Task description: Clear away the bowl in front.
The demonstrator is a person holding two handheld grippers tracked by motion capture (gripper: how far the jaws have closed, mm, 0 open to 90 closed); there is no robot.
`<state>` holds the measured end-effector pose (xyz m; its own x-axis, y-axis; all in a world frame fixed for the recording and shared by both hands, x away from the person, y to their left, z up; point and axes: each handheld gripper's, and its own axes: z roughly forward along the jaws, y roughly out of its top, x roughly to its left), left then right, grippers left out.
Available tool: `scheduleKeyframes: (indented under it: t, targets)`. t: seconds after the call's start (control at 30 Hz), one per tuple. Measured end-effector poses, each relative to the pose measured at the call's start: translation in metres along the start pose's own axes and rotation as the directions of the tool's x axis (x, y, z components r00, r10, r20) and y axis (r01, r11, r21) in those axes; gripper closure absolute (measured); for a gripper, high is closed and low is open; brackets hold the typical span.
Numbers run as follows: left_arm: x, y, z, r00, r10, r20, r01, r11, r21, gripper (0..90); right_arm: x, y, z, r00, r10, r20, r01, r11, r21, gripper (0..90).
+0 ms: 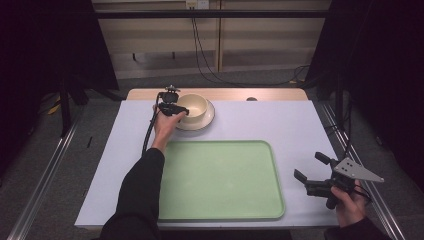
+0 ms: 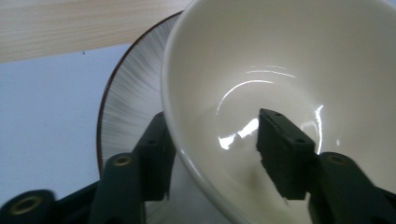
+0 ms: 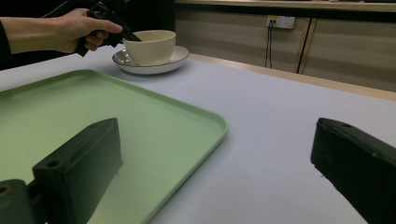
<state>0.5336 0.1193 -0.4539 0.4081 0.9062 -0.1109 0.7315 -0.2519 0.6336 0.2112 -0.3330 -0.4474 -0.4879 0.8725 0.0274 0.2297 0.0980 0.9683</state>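
A cream bowl (image 1: 195, 106) stands on a dark-rimmed, streaked plate (image 1: 208, 120) at the far side of the table. My left gripper (image 1: 182, 111) reaches over the bowl's near-left rim. In the left gripper view the left gripper (image 2: 212, 119) straddles the bowl (image 2: 280, 60): one jaw sits outside against the wall, above the plate (image 2: 126, 102), and the other hangs inside, apart from the wall. My right gripper (image 1: 309, 166) rests open near the table's front right corner, and nothing lies between the right gripper's (image 3: 217, 128) jaws. Bowl (image 3: 152, 46) and plate (image 3: 179, 57) show far off there.
A large light-green tray (image 1: 220, 180) lies at the table's front middle, its corner (image 3: 205, 122) just left of my right gripper. A wooden strip (image 1: 270, 94) runs along the far edge, with a small dark spot (image 1: 251, 99) on it. Dark curtains flank both sides.
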Motion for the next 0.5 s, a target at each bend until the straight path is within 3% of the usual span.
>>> scheduleKeyframes:
  t: [0.17, 0.27, 0.5]
  targets:
    - [0.0015, 0.0023, 0.0002, 0.9995, -0.03, 0.003, 0.03, 0.9993, 0.024, 58.6, -0.0002, 0.0, 0.0002, 1.0, -0.003, -0.001, 0.003, 1.0, 0.0, 1.5]
    - [0.0045, 0.0032, -0.0008, 0.9963, -0.083, 0.023, 0.082, 0.9956, 0.045, 67.5, -0.0003, 0.0, -0.0001, 1.0, -0.005, -0.004, 0.005, 1.0, 0.0, 1.5]
    - [0.0064, 0.0033, -0.0011, 0.9944, -0.103, 0.025, 0.102, 0.994, 0.04, 73.0, -0.0003, -0.0001, 0.0, 1.0, -0.005, -0.002, 0.005, 1.0, 0.0, 1.5]
